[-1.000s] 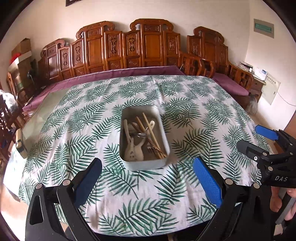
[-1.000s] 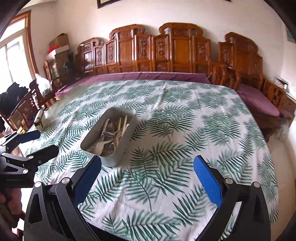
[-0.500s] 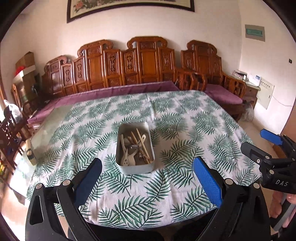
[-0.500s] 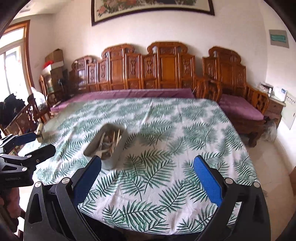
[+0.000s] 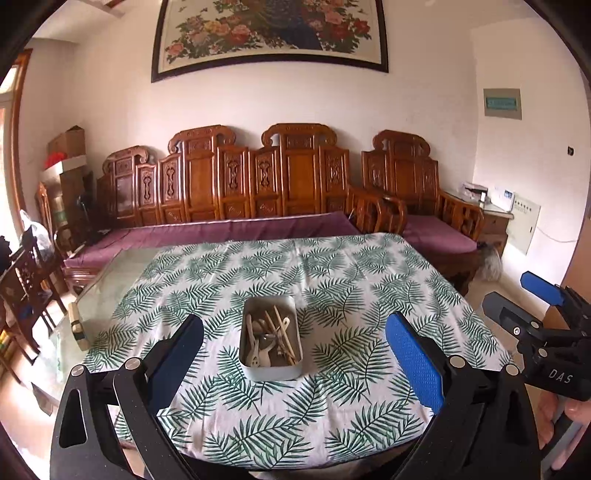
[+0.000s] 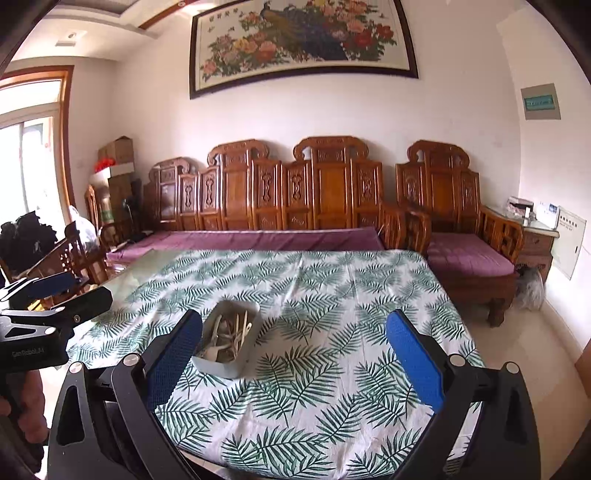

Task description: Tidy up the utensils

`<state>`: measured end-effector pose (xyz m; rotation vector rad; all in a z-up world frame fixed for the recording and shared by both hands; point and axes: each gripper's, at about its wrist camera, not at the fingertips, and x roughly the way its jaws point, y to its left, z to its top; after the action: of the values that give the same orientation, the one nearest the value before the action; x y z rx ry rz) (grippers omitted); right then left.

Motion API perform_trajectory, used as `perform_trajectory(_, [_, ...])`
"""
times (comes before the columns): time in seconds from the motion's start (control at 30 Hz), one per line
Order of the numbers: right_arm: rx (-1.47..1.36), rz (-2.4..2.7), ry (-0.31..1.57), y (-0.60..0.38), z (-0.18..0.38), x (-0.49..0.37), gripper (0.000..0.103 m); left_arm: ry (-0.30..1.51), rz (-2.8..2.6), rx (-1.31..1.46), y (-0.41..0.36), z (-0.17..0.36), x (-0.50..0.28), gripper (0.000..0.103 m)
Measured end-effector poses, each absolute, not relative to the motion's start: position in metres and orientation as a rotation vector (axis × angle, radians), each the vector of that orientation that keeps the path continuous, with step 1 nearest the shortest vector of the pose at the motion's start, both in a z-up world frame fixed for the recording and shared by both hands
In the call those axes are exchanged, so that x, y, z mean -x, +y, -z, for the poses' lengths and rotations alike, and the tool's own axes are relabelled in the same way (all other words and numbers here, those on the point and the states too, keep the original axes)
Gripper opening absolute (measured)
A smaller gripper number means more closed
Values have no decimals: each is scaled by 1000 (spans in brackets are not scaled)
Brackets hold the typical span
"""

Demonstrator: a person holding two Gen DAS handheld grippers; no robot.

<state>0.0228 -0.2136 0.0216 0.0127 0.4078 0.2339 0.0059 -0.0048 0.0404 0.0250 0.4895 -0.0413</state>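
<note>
Both hand-held grippers hang back from the near edge, high and level, as a person would hold them when nothing needs gripping. I take that stance for standing off, though whether the sorting is finished or not begun I cannot say. The left hand-held gripper [image 5: 293, 350] has its blue pads spread wide with nothing between them; the right hand-held gripper [image 6: 293, 354] is parted just as far and equally empty. Each shows at the side of the other's view, held a little apart so they do not knock together.

Largest thing before them is the table [image 5: 369, 258], covered in a white cloth printed with green fern leaves, with a bare glass strip along its left side. Behind it runs a carved wooden bench [image 5: 280, 177] with purple cushions, and a long flower painting [image 5: 269, 33] hangs on the wall above.

Near the middle of the table, toward the near edge, sits a grey rectangular tin [image 5: 270, 334], alone on the cloth. Inside it lie the utensils [image 5: 271, 338], all gathered in one place: pale spoon-like pieces at the near end and thin wooden sticks crossing over them. They are heaped, not lined up, and I see none loose on the cloth.
</note>
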Motion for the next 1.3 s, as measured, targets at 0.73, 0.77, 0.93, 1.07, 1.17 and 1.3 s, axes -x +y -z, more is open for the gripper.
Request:
perform_trajectory(0.73, [-27,-234,402,-216,-26,-18,100,481,41,-12,-5,-42,0,95])
perform_trajectory(0.77, [-28,-234,402,-216,-26,-18,100,481,41,-12,-5,-42,0,95])
perform_trajectory(0.93, [-29,-233,404,-215,-25,-19,100,479,43,-10,-4,-42,0,95])
perform_trajectory(1.07, [-30,-235,408,-215,-23,-21,100,476,42,-11,-6,-42,0,95])
perform_trajectory(1.17, [-31,-234,409,-215,-21,-21,100,477,41,-11,-6,-42,0,95])
perform_trajectory(1.3, [-32,-234,410,-215,-19,-21,100,475,41,-12,-7,-43,1,95])
